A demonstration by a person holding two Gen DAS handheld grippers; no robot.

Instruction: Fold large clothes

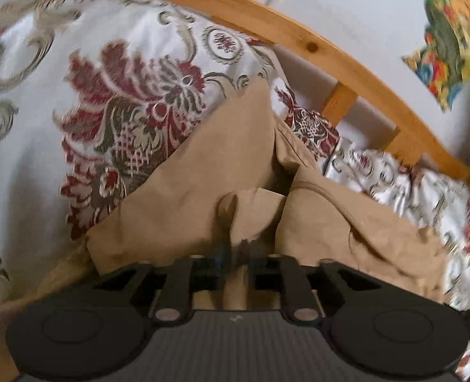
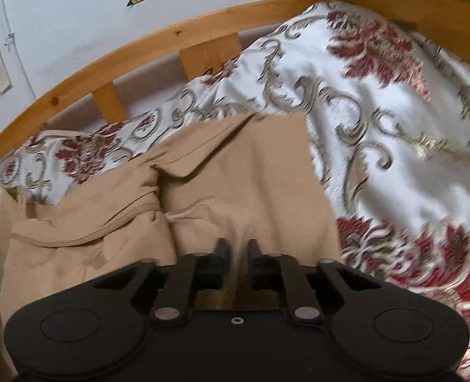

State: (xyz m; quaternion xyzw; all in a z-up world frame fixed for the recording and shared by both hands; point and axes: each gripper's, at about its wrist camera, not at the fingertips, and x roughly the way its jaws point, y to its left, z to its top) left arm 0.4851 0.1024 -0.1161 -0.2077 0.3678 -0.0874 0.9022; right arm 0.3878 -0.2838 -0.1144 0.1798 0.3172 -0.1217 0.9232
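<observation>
A tan garment (image 1: 184, 191) lies partly folded on a bed with a white, red-flowered cover (image 1: 43, 127). My left gripper (image 1: 235, 248) is shut on a bunched fold of the tan cloth near its near edge. In the right wrist view the same tan garment (image 2: 235, 165) spreads ahead with a seam and collar-like edge to the left. My right gripper (image 2: 236, 248) is shut on the near edge of the cloth, which runs between its fingers. Both views are motion-blurred.
A wooden bed rail (image 1: 298, 38) with slats runs along the far side against a white wall; it also shows in the right wrist view (image 2: 107, 60). Colourful posters (image 1: 451, 38) hang on the wall. The patterned cover (image 2: 394, 127) is rumpled to the right.
</observation>
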